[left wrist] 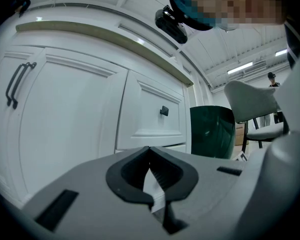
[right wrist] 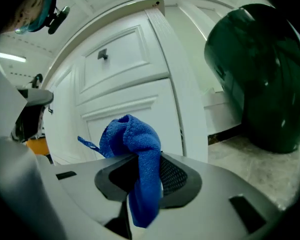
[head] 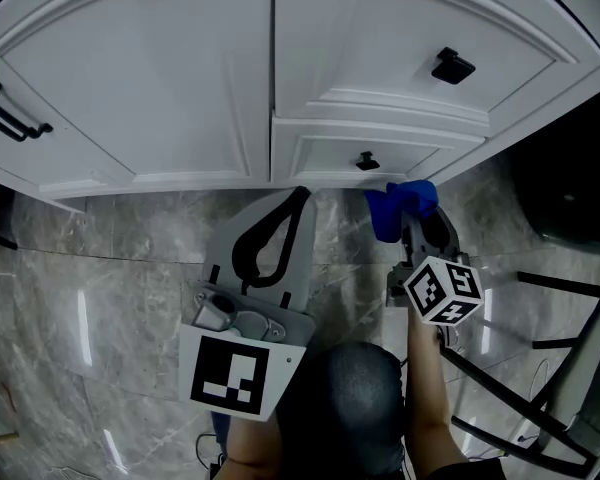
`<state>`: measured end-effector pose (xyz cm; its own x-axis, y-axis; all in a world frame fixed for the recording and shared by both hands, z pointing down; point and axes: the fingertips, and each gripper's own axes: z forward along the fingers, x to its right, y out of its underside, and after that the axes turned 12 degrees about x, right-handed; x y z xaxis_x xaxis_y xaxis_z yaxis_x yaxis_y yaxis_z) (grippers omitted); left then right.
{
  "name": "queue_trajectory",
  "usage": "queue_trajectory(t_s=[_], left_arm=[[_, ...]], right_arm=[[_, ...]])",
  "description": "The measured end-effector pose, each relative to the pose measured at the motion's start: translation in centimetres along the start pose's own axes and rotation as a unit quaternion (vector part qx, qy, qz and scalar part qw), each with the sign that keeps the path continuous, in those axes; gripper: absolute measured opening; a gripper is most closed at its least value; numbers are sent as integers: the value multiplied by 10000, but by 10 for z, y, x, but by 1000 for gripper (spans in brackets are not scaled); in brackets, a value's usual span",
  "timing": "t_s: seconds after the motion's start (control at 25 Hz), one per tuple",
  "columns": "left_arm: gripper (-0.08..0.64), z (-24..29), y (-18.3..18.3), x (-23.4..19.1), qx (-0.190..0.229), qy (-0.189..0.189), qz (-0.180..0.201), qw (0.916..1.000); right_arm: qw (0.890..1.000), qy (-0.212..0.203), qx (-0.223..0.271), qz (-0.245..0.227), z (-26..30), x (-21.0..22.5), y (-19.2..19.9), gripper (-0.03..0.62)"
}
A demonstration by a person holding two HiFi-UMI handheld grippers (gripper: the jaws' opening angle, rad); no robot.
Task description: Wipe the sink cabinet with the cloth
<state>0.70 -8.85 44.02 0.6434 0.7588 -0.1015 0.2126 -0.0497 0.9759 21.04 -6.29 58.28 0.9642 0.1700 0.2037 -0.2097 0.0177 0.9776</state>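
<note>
The white sink cabinet fills the top of the head view, with a lower drawer and its black knob. A blue cloth is bunched in my right gripper, which is shut on it just in front of that drawer's right corner. From the right gripper view, the cloth hangs over the jaws, with the cabinet close behind. My left gripper is shut with nothing in it, tips near the cabinet's foot. Its view faces the cabinet doors.
A dark green bin stands right of the cabinet on the marble floor. A black metal chair frame is at the lower right. The left door carries a black bar handle, and the upper drawer a knob.
</note>
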Motion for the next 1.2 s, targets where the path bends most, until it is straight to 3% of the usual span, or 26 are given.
queue_trajectory(t_s=[0.36,0.56,0.72,0.88,1.2], left_arm=[[3,-1,0,-6,36,-47,-41,10000],[3,-4,-1,-12,37,-123,-68,9999],[3,-7,-3,-13,7,-130,-44,9999],[3,-9,0,-19,-36,-174,-22,9998],[3,-2,12,-19,-131,-161,-93,9997]], right_arm=[[9905,-748,668,-937,-18,-99,-95,117],[9877,-1054,910,-715,-24,-143,-126,117],[9827,-1170,963,-1069,-30,-156,-114,117],[9857,-1293,822,-707,-26,-148,-93,117],[9883,-1116,764,-699,-19,-131,-87,117]])
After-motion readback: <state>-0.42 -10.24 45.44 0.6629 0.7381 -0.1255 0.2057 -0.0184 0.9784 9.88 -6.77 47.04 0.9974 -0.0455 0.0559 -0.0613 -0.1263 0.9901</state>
